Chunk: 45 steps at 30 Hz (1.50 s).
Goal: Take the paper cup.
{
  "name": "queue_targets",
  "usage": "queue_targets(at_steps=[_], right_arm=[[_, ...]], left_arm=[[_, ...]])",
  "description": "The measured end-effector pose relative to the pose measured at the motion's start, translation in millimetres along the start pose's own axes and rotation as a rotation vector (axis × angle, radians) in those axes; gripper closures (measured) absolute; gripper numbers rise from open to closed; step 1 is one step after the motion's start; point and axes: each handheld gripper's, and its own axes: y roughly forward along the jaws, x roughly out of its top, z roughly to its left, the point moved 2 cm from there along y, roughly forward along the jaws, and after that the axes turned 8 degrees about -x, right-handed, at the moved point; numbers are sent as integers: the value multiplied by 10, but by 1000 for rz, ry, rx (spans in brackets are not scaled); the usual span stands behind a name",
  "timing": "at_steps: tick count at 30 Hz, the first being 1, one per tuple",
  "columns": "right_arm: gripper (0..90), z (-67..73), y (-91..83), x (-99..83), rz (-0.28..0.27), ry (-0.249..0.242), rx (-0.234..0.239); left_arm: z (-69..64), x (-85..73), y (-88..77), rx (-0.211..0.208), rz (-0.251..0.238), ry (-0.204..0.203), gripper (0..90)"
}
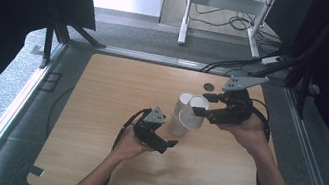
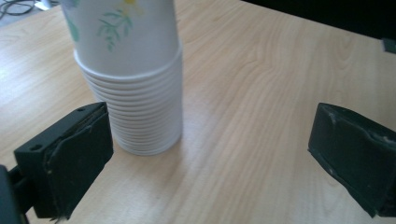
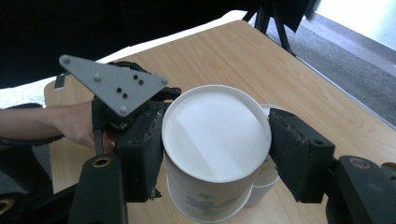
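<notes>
Right gripper [image 3: 215,158] is clamped on a single white paper cup [image 3: 215,140], one pad on each side of its wall just below the rim, cup upright. Left gripper [image 2: 210,154] has its jaws spread wide and holds nothing. The cup stack [image 2: 135,93] stands on the table [image 2: 261,93] just ahead of its left-hand pad [image 2: 79,154], not touching.

No readable text or labels anywhere.
</notes>
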Motion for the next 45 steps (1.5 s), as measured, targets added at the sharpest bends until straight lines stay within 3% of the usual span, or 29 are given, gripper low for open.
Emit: queue_targets(at_steps=[7, 15, 29, 45], right_arm=[[376, 110, 94, -179, 4, -5, 21], [376, 244, 231, -366, 20, -14, 47], [376, 371, 521, -696, 47, 10, 79], [375, 462, 575, -740, 34, 16, 108]], left_arm=[[-112, -69, 0, -42, -14, 3, 0], [-219, -146, 28, -46, -20, 28, 9], [-277, -283, 96, -52, -35, 19, 42], [-310, -344, 144, -73, -44, 30, 178]])
